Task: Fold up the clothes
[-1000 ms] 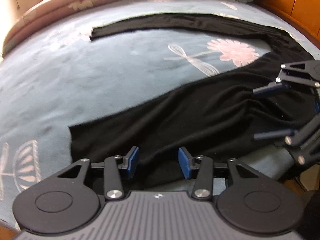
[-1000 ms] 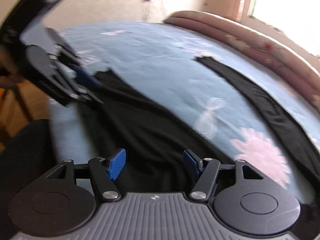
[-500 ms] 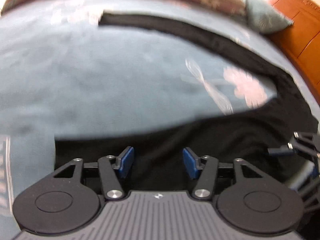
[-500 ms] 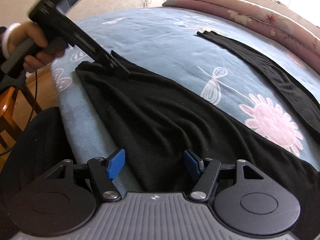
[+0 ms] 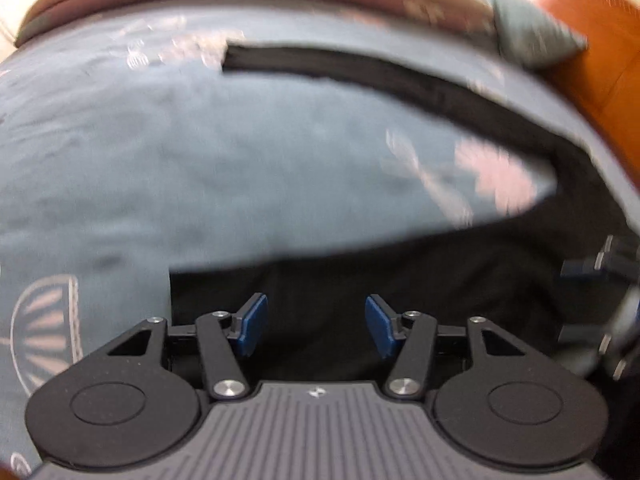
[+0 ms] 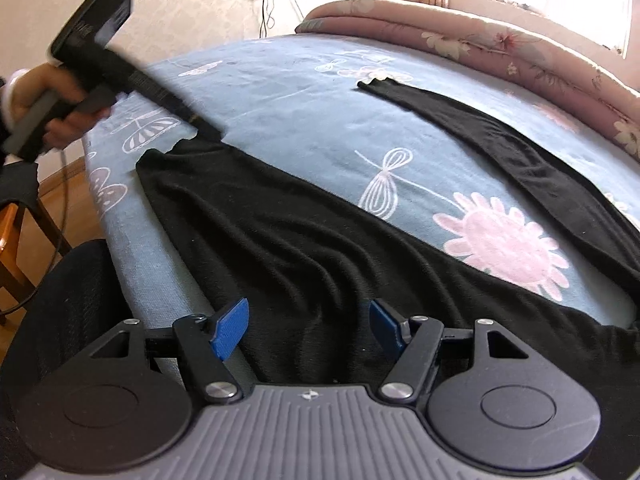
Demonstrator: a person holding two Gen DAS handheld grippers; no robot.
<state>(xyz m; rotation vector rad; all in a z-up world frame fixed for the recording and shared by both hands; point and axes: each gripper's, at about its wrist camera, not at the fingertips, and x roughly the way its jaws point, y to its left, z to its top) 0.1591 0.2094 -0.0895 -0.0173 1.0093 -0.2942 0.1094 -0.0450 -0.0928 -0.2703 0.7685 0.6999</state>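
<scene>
While spread: garment (image 6: 304, 240), grippers wide.

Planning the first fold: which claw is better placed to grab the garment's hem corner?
Left, I'd say. The left claw is open right beside the hem corner of the black garment. The right claw, also open, hovers mid-edge over the body, away from any corner.

left gripper (image 6: 208, 134) | moved outward to garment (image 6: 320, 248) corner | jaws wider
</scene>
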